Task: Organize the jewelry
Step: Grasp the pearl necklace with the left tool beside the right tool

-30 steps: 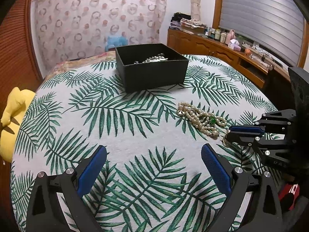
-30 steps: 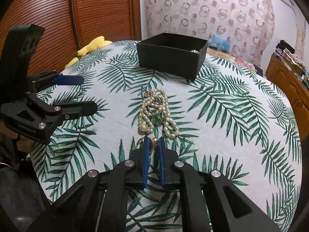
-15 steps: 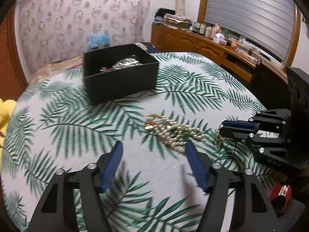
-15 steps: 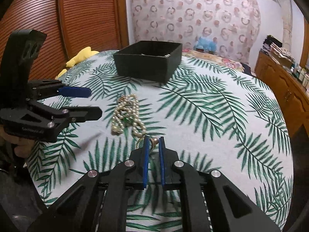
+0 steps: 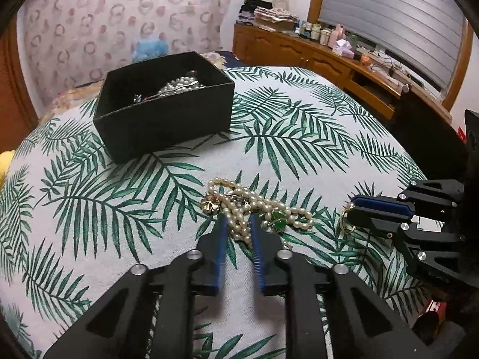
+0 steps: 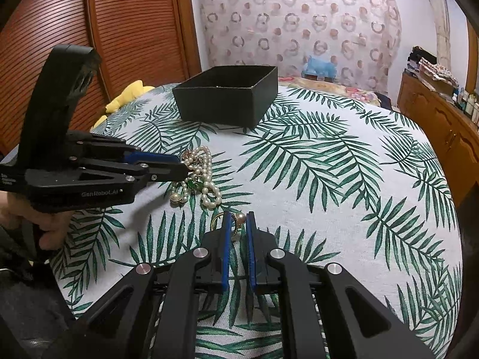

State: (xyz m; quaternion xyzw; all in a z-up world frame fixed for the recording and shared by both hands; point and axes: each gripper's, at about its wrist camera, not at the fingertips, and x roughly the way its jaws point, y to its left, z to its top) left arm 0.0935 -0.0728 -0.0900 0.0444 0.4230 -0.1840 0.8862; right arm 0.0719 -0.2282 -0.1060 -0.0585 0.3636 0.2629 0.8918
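Palm-leaf cloth covers the table (image 5: pixel 299 155), where a black box (image 5: pixel 167 125) holds pearls. Nearer, the left gripper (image 5: pixel 238 224) pinches the pearl necklace (image 5: pixel 257 209) lying there; the right gripper (image 6: pixel 238 220) clamps a gold ring (image 6: pixel 236 224).

Both cams ride low on their grippers, looking forward along the fingers, and everything hangs around the black box (image 5: pixel 163 116). The left wrist view sits near the palm-print tablecloth (image 5: pixel 299 137), tilted down a bit, close enough to see inside the box; the window side of the room is to the box's right. The right wrist view faces the same box (image 6: pixel 230 101) from further round, with the wooden slatted doors (image 6: pixel 98 39) to its left. Both views share the box, the pearl pile (image 5: pixel 254 212) in front of it, and the patterned curtain (image 6: pixel 299 21) behind. Each cam also catches the other gripper at its edge.
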